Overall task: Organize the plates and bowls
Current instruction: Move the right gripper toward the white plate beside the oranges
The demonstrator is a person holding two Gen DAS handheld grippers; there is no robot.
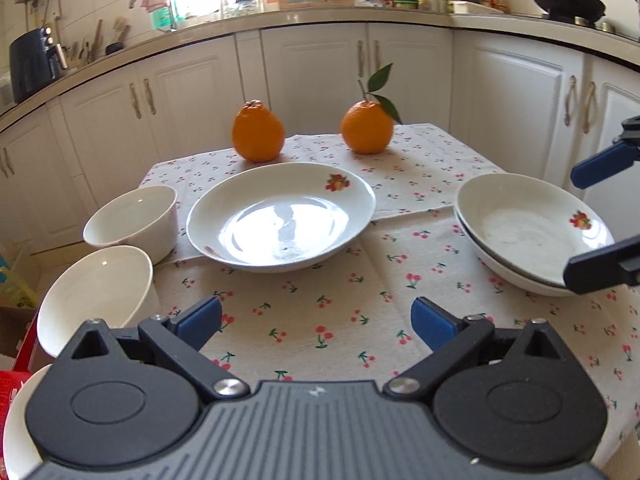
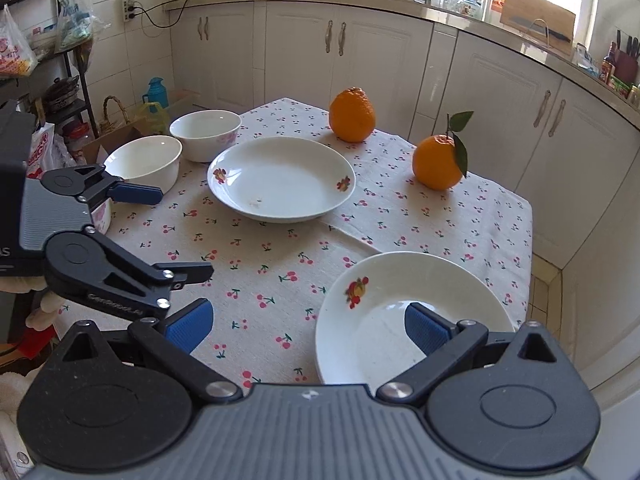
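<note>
A white plate point(image 1: 280, 216) with fruit prints lies in the middle of the cherry-print tablecloth; it also shows in the right wrist view point(image 2: 282, 178). Two stacked white plates point(image 1: 532, 232) sit at the right edge, also in the right wrist view point(image 2: 384, 316). Two white bowls point(image 1: 134, 218) point(image 1: 96, 296) stand at the left; the right wrist view shows them too point(image 2: 206, 134) point(image 2: 146, 162). My left gripper point(image 1: 316, 322) is open and empty above the cloth near the front. My right gripper point(image 2: 308, 326) is open, one finger over the stacked plates' rim.
Two oranges point(image 1: 258, 132) point(image 1: 367, 126) sit at the far side of the table. White kitchen cabinets point(image 1: 312, 76) stand behind. Bags and a box point(image 2: 120, 136) lie on the floor left of the table.
</note>
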